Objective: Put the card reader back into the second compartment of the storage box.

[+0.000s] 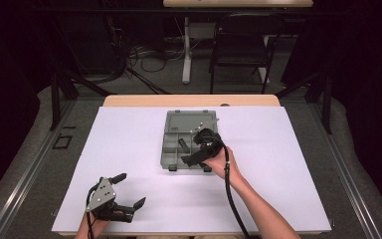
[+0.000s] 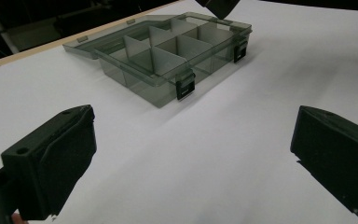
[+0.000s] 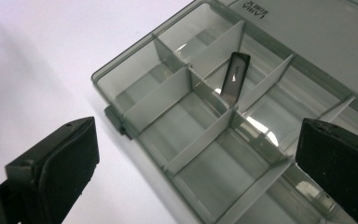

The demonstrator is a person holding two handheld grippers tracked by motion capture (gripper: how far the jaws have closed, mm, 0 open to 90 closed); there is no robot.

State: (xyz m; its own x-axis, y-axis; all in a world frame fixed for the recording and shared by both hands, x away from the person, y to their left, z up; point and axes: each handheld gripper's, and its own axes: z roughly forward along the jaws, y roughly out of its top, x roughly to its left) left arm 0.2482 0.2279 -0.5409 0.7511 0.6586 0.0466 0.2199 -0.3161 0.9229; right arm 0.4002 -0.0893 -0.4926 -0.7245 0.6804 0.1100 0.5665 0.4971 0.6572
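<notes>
On the white table [image 1: 129, 149] sits my open grey box [image 1: 171, 149]. My right gripper [image 3: 191, 158] hangs above it, jaws wide, holding nothing. I should come down slowly, straight over the small dark piece [image 3: 235, 77] in a middle slot. My left gripper [image 1: 124, 191] rests apart, open too.

the grey, see-through plastic compartment box [image 3: 200, 140] has smooth, glossy walls that catch bright glints. the small dark flat piece [image 3: 235, 77] leaning in one compartment looks like shiny plastic or metal; which one i cannot tell. the white table cover [image 1: 129, 149] is matt and smooth, like paper. the black left gripper [image 1: 130, 190] looks like matt plastic, with a dull grey metal-looking plate.
</notes>
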